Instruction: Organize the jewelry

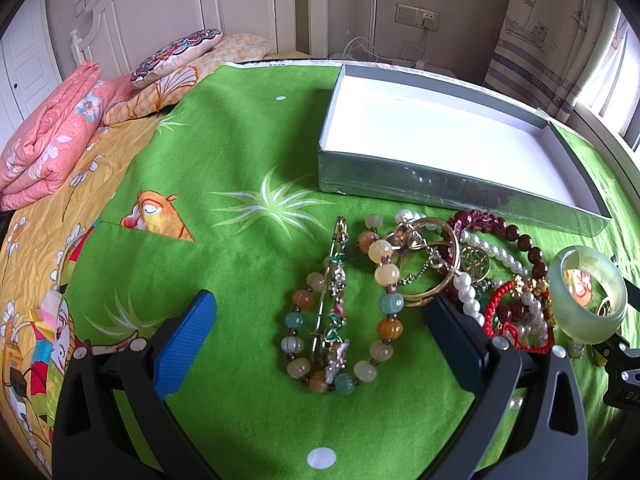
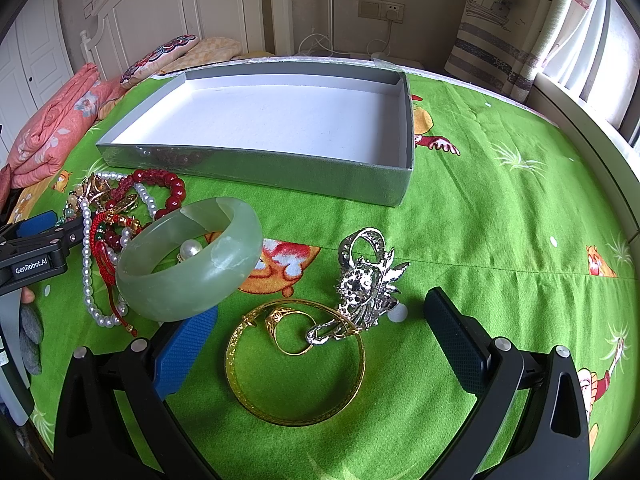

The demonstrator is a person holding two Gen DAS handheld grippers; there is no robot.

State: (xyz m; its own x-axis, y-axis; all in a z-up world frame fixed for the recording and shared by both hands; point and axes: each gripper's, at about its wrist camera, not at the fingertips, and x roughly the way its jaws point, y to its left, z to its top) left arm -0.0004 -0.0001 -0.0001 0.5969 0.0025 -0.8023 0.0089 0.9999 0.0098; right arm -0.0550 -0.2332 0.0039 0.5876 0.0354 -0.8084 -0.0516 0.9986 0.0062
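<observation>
Hiding pearl strand point(image 2: 86, 264) partly: jade bangle point(image 2: 188, 264).

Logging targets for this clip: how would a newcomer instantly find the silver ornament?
Start at the grey box on the green cloth. Nearer the camera than its right end, between the right gripper fingers, lies the silver ornament, overlapping the gold bangle. It is the only silver, sparkly piece there.

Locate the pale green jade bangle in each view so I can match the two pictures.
Left wrist: jade bangle at the far right edge, right of the tangled bead pile.
Right wrist: jade bangle left of centre, by the blue finger pad.
Shared landmark: the grey box behind it.
</observation>
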